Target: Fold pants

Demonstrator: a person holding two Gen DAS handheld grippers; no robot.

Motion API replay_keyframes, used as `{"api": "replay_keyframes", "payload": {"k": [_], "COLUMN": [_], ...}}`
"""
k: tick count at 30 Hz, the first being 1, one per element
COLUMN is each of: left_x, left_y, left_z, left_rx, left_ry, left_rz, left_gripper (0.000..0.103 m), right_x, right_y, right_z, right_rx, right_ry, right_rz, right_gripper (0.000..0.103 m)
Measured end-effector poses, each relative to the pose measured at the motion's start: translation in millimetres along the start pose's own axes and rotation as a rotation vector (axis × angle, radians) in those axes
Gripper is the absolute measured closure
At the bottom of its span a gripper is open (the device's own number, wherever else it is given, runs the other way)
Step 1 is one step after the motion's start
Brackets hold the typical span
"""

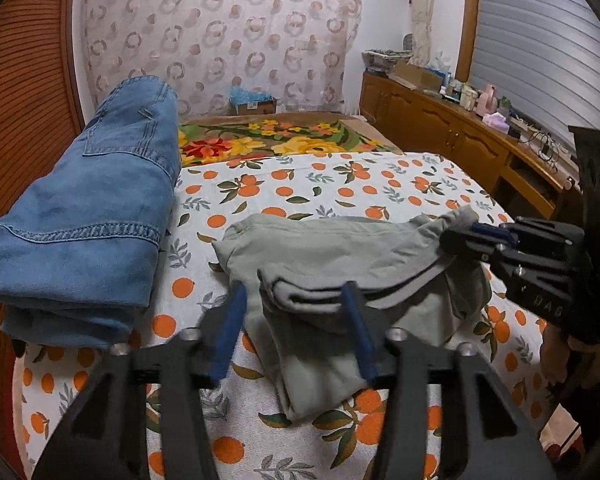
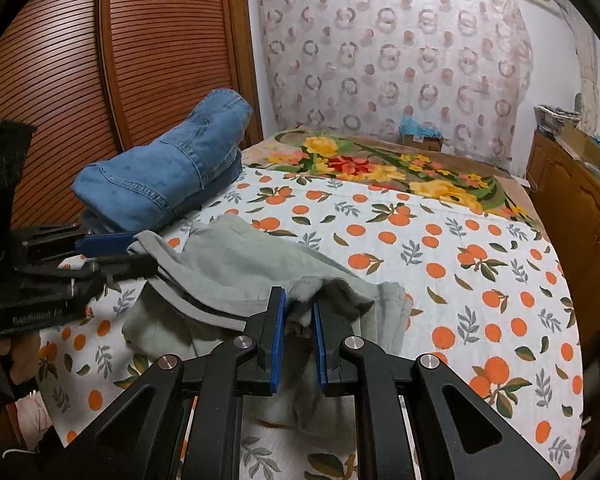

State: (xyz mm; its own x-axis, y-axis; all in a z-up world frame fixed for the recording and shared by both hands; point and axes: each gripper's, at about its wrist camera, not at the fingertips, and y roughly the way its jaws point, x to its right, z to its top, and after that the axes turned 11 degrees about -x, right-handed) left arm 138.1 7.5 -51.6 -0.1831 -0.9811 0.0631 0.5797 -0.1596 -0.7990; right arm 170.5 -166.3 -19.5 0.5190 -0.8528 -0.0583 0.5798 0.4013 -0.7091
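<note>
The grey-green cotton pants with a dark side stripe (image 1: 340, 256) lay partly folded on the white bedsheet printed with oranges and leaves (image 1: 340, 184), near the front edge of the bed. In the right wrist view the same pants (image 2: 244, 264) lay bunched, with one layer doubled over another.

The left gripper (image 1: 296, 332), black with blue finger pads, stood at the near edge of the pants. Its jaws were spread wide, with a fold of the fabric lying between the fingers. In the right wrist view the left gripper (image 2: 140, 252) reached in from the left at the pants' corner; whether it touched the cloth could not be determined from that view.

The right gripper (image 2: 300, 332), of the same construction, had its jaws drawn narrow and pinched a bunched edge of the pants between the blue pads. In the left wrist view the right gripper (image 1: 456, 236) met the raised right-hand end of the pants.

A folded pair of blue denim jeans (image 1: 88, 208) rested on the left side of the bed, just beside the pants but apart from them. A floral blanket in yellow, red and green (image 1: 276, 140) covered the far part of the bed. A brown wooden sideboard carrying small items (image 1: 460, 132) stood along the right wall.
</note>
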Motion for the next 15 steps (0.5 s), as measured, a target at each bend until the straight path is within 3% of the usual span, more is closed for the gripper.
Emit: {"api": "replay_keyframes", "payload": {"k": [2, 6, 15], "left_x": [1, 5, -1], "left_y": [3, 4, 20], "left_z": [-1, -9, -28], "left_rx": [-0.022, -0.029, -0.092], "left_ry": [0.012, 0.038, 0.031], "left_rz": [-0.009, 0.015, 0.012], "left_gripper": [0.051, 0.051, 0.051], "right_x": [1, 5, 20], "right_y": [-2, -7, -13], "right_z": [1, 1, -17], "right_rx": [0.011, 0.02, -0.019], "right_ry": [0.002, 0.013, 0.036], "right_rz": [0.002, -0.009, -0.031], "right_gripper": [0.088, 0.072, 0.069]}}
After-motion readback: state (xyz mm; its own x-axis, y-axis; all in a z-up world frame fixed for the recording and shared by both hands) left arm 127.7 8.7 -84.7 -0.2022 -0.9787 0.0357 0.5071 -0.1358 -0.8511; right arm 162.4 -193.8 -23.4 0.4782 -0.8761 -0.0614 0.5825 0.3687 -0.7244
